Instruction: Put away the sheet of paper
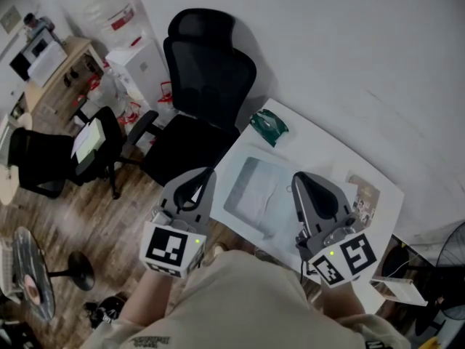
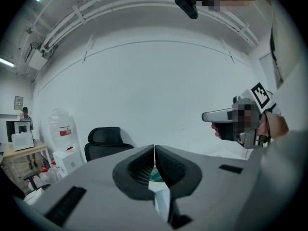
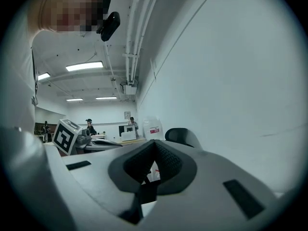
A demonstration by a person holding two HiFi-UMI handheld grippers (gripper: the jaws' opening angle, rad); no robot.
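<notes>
A pale grey-blue sheet of paper (image 1: 256,193) lies flat on the white table (image 1: 320,147), near its front edge. My left gripper (image 1: 208,173) hovers just left of the sheet, over the table's left edge, with its jaws closed together and nothing between them. My right gripper (image 1: 298,177) hangs over the sheet's right side, also shut and empty. In the left gripper view the fingertips of the left gripper (image 2: 154,150) meet, and the right gripper (image 2: 230,119) shows at the right. In the right gripper view the tips of the right gripper (image 3: 154,146) touch, with nothing held.
A green packet (image 1: 269,126) lies at the table's far corner, and a small printed card (image 1: 363,196) at its right side. A black office chair (image 1: 200,100) stands against the table's left edge. Another chair (image 1: 65,155) and a floor fan (image 1: 33,282) stand further left.
</notes>
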